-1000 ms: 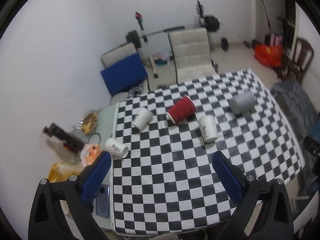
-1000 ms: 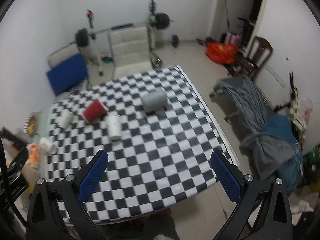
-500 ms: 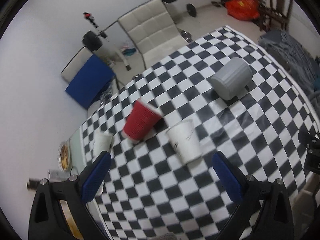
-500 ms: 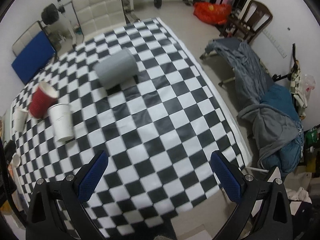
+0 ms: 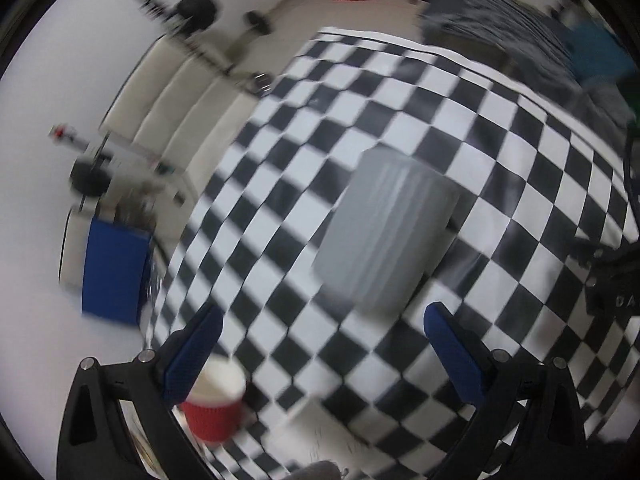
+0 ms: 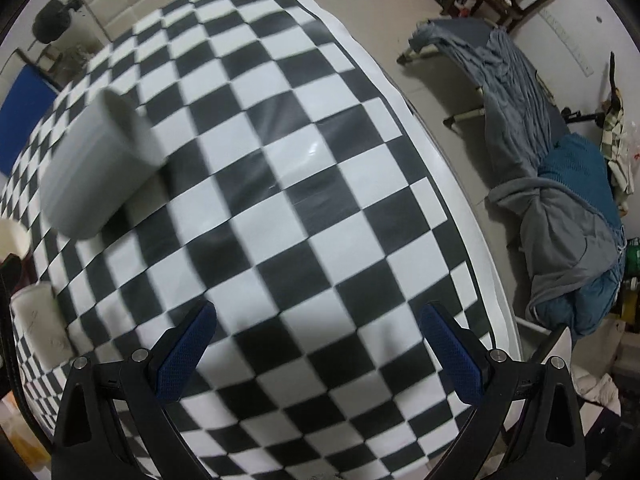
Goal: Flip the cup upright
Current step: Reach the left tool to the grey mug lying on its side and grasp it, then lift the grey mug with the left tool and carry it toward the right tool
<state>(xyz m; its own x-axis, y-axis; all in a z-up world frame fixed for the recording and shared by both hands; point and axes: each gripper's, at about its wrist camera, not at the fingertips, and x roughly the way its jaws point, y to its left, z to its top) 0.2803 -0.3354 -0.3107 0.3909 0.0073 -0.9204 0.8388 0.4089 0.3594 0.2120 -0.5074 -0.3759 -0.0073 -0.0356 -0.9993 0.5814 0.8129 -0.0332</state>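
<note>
A grey ribbed cup [image 5: 384, 228] lies on its side on the black-and-white checkered table [image 5: 520, 152]. My left gripper [image 5: 320, 356] is open, just short of it, the cup ahead between the fingers. The view is blurred. In the right wrist view the grey cup [image 6: 96, 168] lies at the far left. My right gripper [image 6: 316, 356] is open and empty over bare cloth, well right of the cup. A red cup [image 5: 214, 412] lies by my left finger [image 5: 192, 356].
A white paper cup [image 6: 36, 328] lies at the left edge of the right wrist view. The table's right edge [image 6: 452, 184] drops to the floor, with a cot and heaped clothes [image 6: 568, 216] beyond. White chairs [image 5: 180, 112] stand behind the table.
Both grippers have come down and forward toward the table. The grey cup has grown large in the left wrist view; the red and white cups have slid to the bottom left.
</note>
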